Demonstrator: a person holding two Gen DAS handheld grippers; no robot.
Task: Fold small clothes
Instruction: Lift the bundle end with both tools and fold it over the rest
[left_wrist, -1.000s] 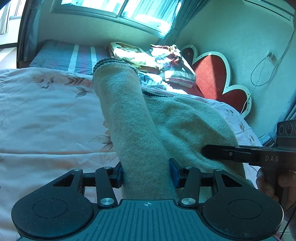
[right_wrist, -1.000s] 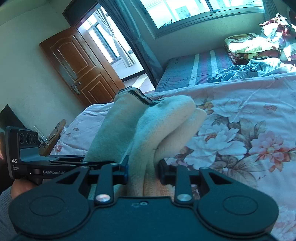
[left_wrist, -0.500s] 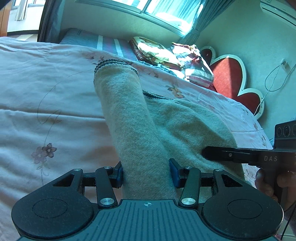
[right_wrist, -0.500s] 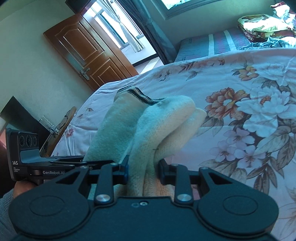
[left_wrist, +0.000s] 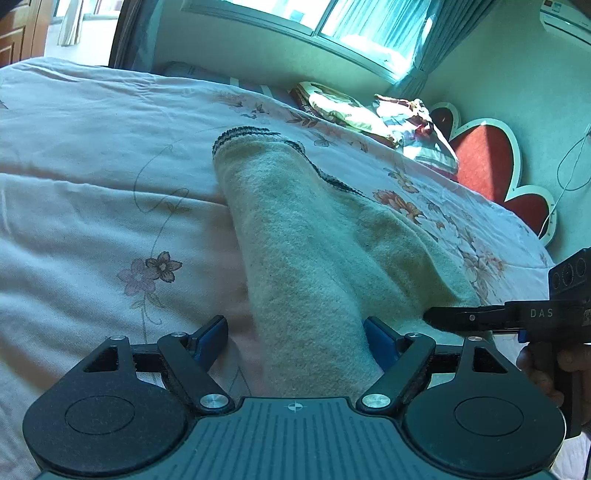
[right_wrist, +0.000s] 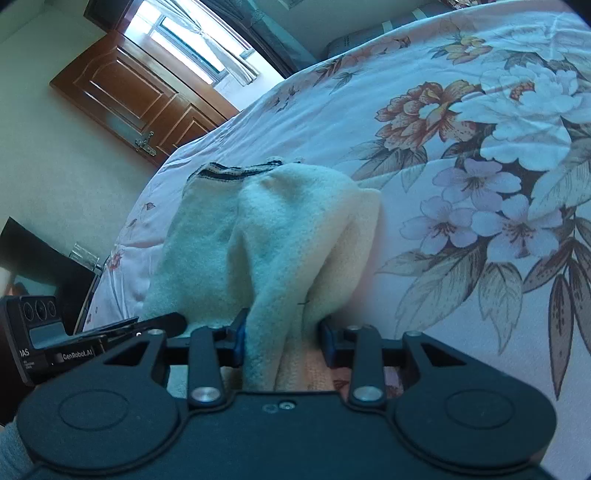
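The bed (left_wrist: 92, 155) fills both views, spread with a pale pink floral quilt (right_wrist: 461, 155), big blossoms printed across the right wrist's side. At the far end sits a red heart-shaped headboard (left_wrist: 484, 166) with a heap of pillows and bedding (left_wrist: 369, 110) in front of it, and a brown wooden door (right_wrist: 122, 99) shows in the right wrist view.

On the quilt lies the small cream garment (left_wrist: 306, 236), fuzzy and bunched into a long roll, its dark-striped cuff (left_wrist: 243, 134) pointing away toward the window. Its near end runs back into both grippers.

The left gripper (left_wrist: 295, 339) has just been opening: the jaws stand wide, a gap showing between the left blue pad (left_wrist: 212, 341) and the cloth, while the cloth lies against the right pad. The right gripper (right_wrist: 282, 338) has its jaws narrow and easing apart a little, pads pressing a folded wad of the garment between them. A hand (left_wrist: 546, 369) holds the right gripper's handle at the edge of the left wrist view.
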